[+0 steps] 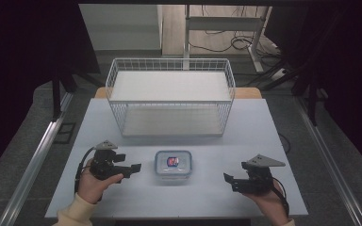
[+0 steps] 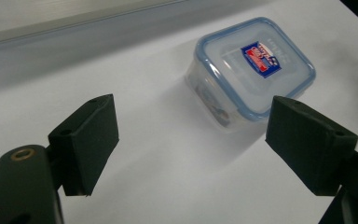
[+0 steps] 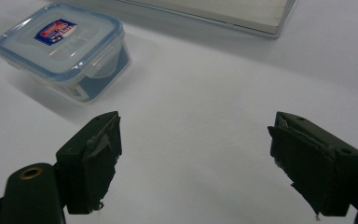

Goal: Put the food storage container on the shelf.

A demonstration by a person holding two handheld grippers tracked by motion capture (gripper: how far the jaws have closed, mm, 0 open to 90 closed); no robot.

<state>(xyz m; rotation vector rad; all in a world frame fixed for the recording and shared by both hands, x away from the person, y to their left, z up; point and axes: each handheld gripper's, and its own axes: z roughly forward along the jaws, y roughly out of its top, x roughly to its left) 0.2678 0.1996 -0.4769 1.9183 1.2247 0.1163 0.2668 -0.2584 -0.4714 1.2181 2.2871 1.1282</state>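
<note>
Both grippers, left (image 1: 133, 168) and right (image 1: 228, 181), hold their jaws spread, flanking the lidded box (image 1: 172, 162); I'd close in level, squeezing its opposite walls evenly.

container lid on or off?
On. The blue-rimmed lid with its label sits flat on the clear container, and a side latch is folded down. Cannot tell whether the other latches are clipped.
</note>
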